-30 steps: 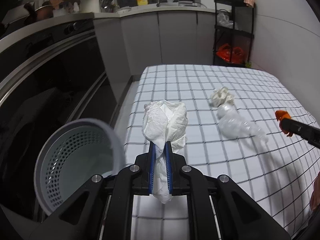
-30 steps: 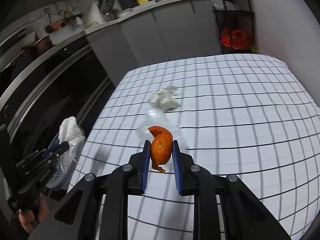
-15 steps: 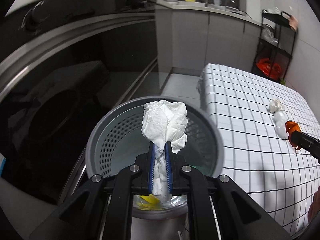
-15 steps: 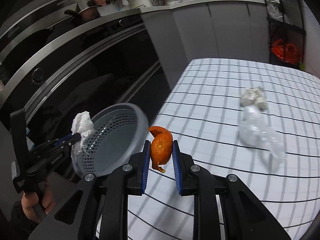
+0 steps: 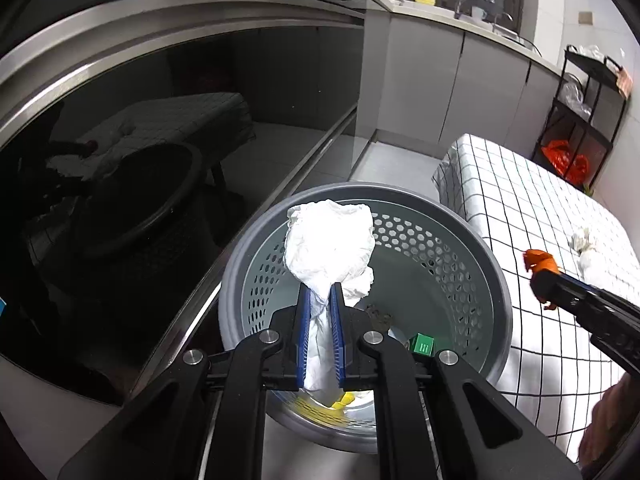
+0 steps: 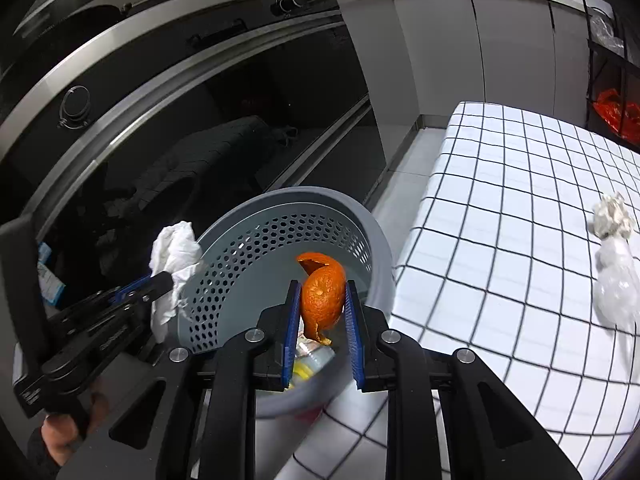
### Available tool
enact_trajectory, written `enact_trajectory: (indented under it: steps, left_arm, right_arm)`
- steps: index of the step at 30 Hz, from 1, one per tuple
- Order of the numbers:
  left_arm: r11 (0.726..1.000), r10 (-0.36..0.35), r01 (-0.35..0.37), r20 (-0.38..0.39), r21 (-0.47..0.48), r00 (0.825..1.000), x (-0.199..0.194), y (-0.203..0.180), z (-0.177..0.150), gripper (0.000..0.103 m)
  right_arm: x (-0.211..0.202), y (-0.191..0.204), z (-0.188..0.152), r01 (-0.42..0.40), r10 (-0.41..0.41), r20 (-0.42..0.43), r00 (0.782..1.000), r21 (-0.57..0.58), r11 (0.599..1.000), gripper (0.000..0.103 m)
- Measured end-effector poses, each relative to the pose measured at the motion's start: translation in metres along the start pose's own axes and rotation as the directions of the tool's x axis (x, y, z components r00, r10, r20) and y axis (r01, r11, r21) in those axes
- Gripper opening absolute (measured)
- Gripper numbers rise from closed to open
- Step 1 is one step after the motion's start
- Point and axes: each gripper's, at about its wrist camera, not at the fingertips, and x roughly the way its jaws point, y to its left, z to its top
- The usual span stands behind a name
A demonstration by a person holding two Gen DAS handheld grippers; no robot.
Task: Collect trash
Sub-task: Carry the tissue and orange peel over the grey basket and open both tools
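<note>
My left gripper (image 5: 319, 292) is shut on a crumpled white tissue (image 5: 328, 240) and holds it over the grey perforated trash basket (image 5: 448, 240). It also shows in the right wrist view (image 6: 160, 280) at the basket's left rim. My right gripper (image 6: 320, 292) is shut on an orange peel (image 6: 322, 292) above the basket (image 6: 280, 208); in the left wrist view the peel (image 5: 538, 261) is at the basket's right rim. A paper wad (image 6: 612, 216) and a clear plastic bottle (image 6: 616, 284) lie on the checked table (image 6: 500, 200).
The basket holds a green box (image 5: 422, 345) and yellow trash (image 5: 342, 400). A dark glossy cabinet front (image 5: 160, 140) runs along the left. A black shelf rack with a red bag (image 5: 564, 160) stands beyond the table.
Both grippers have moved further left from the table toward the basket. The tissue and the orange peel now hang over its opening.
</note>
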Motion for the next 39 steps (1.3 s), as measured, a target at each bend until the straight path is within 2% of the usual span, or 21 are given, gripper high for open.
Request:
enact_trajectory:
  steps: [6, 9, 27, 39]
  left_arm:
    - [1.0, 0.026, -0.026, -0.006, -0.007, 1.0, 0.004, 0.007, -0.002, 0.011]
    - [0.999, 0.042, -0.042, -0.013, -0.004, 0.999, 0.008, 0.008, -0.001, 0.011]
    - [0.999, 0.005, -0.007, -0.032, -0.038, 0.999, 0.018, 0.018, 0.003, 0.011]
    - [0.999, -0.014, 0.012, -0.054, -0.038, 0.998, 0.024, 0.015, 0.003, 0.011]
  right_arm:
    - [0.019, 0.004, 0.006, -0.011, 0.012, -0.009, 1.0, 0.024, 1.0, 0.021]
    - [0.028, 0.012, 0.007, -0.01, 0.01, -0.022, 1.0, -0.011, 1.0, 0.021]
    - [0.06, 0.028, 0.009, 0.002, -0.007, -0.094, 0.996, -0.058, 0.998, 0.021]
    - [0.057, 0.031, 0.008, 0.008, -0.012, -0.071, 0.997, -0.06, 0.998, 0.023]
